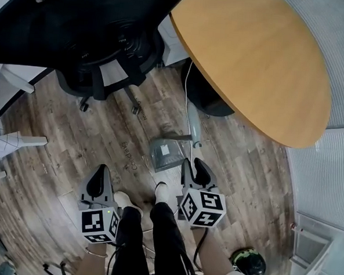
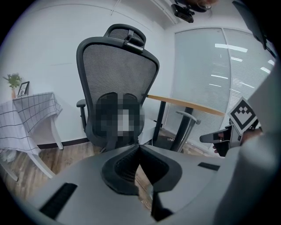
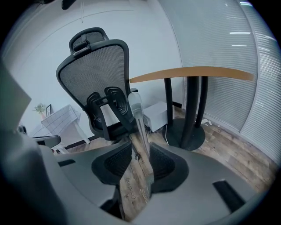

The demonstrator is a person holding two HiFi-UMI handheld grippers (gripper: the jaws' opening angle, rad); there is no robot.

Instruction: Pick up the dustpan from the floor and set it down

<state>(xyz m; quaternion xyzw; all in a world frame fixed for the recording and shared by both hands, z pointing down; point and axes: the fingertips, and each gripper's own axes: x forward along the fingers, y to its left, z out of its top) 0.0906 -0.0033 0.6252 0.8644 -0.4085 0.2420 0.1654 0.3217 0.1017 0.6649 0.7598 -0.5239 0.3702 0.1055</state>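
From my seat the grey plastic dustpan (image 1: pixel 166 154) is resting flat on the brown wood-plank floor (image 1: pixel 103 130), just ahead of the person's feet and near the black base of the round wooden-topped table (image 1: pixel 258 58). Its long pale handle (image 3: pixel 138 123) stands up from the back of the pan. The right gripper (image 1: pixel 193 163) is low, at the foot of that handle. In the right gripper view the handle runs up between the two dark pads, but the jaws stand apart with floor showing beside it, so I read the tool as released, not clamped on anything. The left gripper (image 1: pixel 102 171) hangs off to the side, well apart from the pan. Its jaws are pressed together at the tips with nothing between them, and it looks toward the black mesh office chair (image 2: pixel 118 88). I cannot say from this alone which end of the job I am at, because the pan is on the floor and ungripped either way. If the lift is still to come, I need to close squarely on the handle where it sits between the pads and raise it straight, keeping the pan level and clear of the table base. If it has been set down, I should draw the right gripper straight back along its own line so neither pad clips the handle and tips the pan.
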